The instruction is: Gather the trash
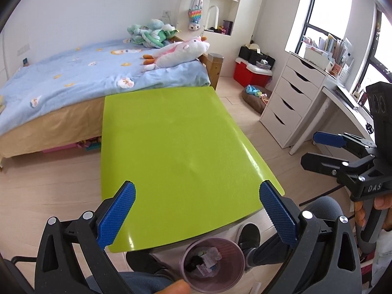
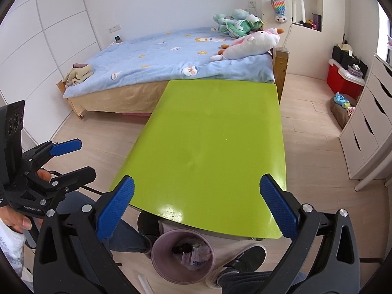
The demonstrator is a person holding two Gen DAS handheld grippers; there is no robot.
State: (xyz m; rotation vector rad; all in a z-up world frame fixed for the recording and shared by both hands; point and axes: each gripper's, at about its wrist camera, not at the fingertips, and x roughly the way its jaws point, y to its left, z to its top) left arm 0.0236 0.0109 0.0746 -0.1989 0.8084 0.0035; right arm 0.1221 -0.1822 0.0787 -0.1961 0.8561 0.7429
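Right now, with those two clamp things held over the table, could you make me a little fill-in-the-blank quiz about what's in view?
1. The table top is coloured ____.
2. The trash sits inside a pink ____ on the floor by the person's shoes.
3. Both the left gripper and the right gripper have their jaws ____, holding nothing.
4. On the bed with the blue cover lies a white plush ____ with a pink mane.

Missing words: green; bin; open; unicorn

Trash [image 1: 204,259] in bin [image 1: 212,285] before table [image 1: 176,147], bed [image 1: 73,73] behind
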